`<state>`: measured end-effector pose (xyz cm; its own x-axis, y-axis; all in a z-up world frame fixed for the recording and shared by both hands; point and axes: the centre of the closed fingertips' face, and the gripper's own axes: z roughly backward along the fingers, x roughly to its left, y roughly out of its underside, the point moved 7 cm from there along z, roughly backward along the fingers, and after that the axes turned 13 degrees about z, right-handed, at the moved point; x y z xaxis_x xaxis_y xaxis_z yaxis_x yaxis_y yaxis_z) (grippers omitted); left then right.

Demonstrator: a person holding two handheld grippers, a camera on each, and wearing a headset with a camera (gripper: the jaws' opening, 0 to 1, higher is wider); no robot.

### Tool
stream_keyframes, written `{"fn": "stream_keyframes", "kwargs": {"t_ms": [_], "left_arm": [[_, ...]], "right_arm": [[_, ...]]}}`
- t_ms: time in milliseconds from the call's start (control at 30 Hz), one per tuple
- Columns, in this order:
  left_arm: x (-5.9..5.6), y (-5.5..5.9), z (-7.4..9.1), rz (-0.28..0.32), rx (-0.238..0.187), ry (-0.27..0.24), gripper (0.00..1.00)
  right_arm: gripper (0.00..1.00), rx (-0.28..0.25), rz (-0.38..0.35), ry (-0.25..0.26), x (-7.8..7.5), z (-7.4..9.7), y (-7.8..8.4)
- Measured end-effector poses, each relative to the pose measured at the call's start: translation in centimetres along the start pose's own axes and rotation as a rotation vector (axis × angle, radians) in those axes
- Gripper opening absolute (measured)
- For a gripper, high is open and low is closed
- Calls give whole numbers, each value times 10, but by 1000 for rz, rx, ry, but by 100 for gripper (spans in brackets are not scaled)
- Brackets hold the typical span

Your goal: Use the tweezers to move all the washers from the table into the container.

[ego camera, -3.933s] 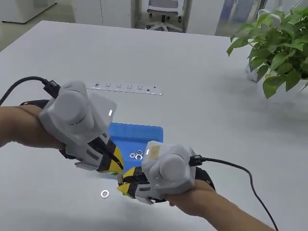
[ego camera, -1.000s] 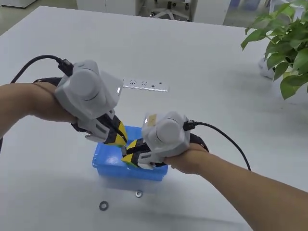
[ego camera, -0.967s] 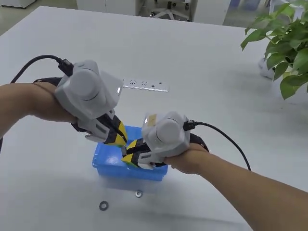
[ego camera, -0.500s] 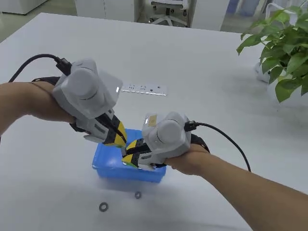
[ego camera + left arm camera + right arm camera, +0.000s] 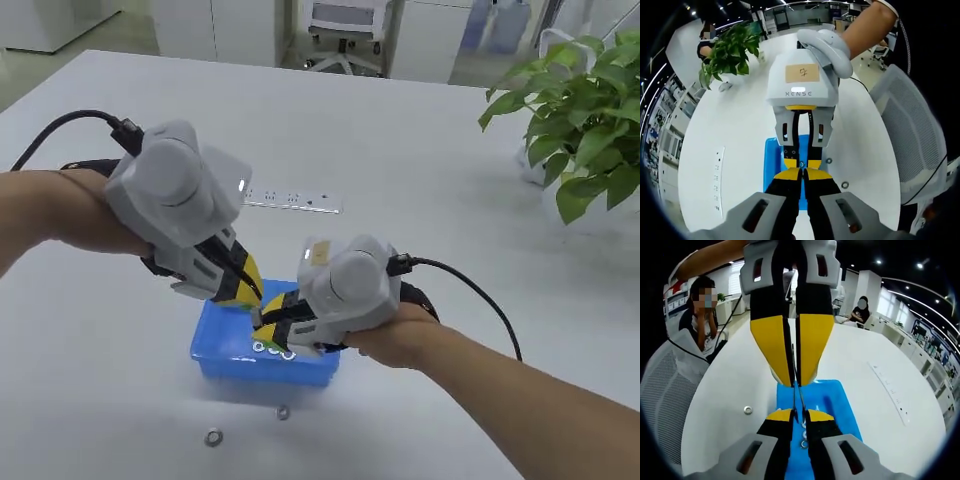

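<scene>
A blue container (image 5: pixel 215 347) sits on the white table, with several washers (image 5: pixel 268 347) lying inside it. Two washers rest on the table in front of it, one (image 5: pixel 284 412) near the wall and one (image 5: pixel 213 437) further left. My left gripper (image 5: pixel 240 290) and right gripper (image 5: pixel 268 327) meet nose to nose over the container. Thin metal tweezers (image 5: pixel 796 385) run between the two sets of jaws. In the right gripper view my right gripper (image 5: pixel 799 415) is shut on the tweezers above the washers (image 5: pixel 804 438). In the left gripper view my left gripper (image 5: pixel 802 172) is shut on them too.
A white power strip (image 5: pixel 293 200) lies behind the container and a potted plant (image 5: pixel 585 110) stands at the far right. One loose washer (image 5: pixel 748 410) lies left of the container (image 5: pixel 840 400). Cables trail from both grippers. Office chairs and seated people are beyond the table.
The head camera has tilted, shifting the whole picture. Both grippers stay together over the container, slightly lower, and the washers inside it now show beneath the right gripper's jaws.
</scene>
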<state>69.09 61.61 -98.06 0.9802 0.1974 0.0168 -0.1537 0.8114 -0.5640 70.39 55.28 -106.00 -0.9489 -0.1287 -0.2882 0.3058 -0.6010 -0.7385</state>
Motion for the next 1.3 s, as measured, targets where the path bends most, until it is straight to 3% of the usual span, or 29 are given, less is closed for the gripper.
{"fn": "stream_keyframes", "kwargs": {"t_ms": [700,1300], "left_arm": [[-27,-17,12,-27,0,4,6],[-43,-12,-3,-27,-1,31,6]], "right_arm": [[11,-19,0,38,22,22,-14],[11,-2,-9,32,44,22,-5]]}}
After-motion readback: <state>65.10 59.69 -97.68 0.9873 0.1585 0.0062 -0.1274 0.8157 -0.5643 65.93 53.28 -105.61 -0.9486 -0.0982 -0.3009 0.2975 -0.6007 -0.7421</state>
